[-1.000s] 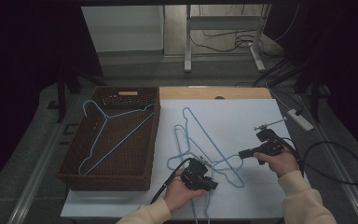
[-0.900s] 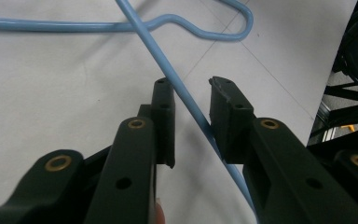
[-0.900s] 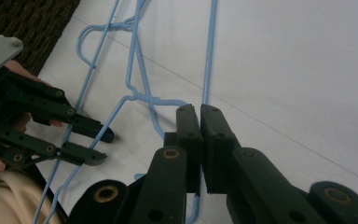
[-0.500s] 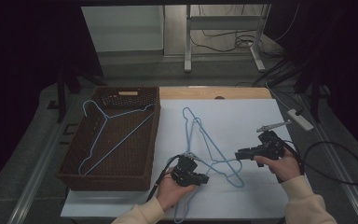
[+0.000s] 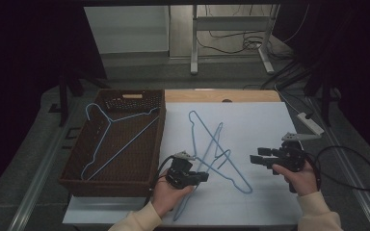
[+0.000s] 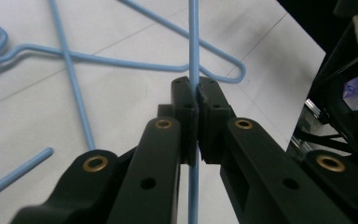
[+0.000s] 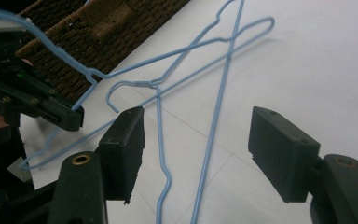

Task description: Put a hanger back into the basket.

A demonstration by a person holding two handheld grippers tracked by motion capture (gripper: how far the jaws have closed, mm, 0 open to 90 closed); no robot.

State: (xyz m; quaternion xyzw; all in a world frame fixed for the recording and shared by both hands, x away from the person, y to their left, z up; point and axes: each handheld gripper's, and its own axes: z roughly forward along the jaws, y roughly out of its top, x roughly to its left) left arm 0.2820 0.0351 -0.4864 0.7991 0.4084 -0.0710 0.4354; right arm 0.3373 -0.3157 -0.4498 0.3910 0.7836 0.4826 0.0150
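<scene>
Two blue wire hangers lie crossed on the white table (image 5: 265,125). My left gripper (image 5: 203,177) is shut on the wire of one hanger (image 5: 178,211), whose lower end points toward the front edge. In the left gripper view the jaws (image 6: 195,91) pinch that thin wire (image 6: 194,42) between them. The other hanger (image 5: 236,174) lies flat just beyond. My right gripper (image 5: 255,160) is open to the right of both hangers, holding nothing. Its view shows wide-apart pads (image 7: 126,140) above the crossed wires (image 7: 214,121), with the left gripper (image 7: 72,119) at the far left.
A brown wicker basket (image 5: 115,179) stands left of the white table with a third blue hanger (image 5: 120,146) inside. A white power strip (image 5: 310,124) and a looping black cable (image 5: 361,183) lie off the table's right edge.
My left gripper has drawn left and slightly nearer with its hanger, swinging the wire's lower end toward the front edge. My right gripper has backed a little to the right, away from the hangers.
</scene>
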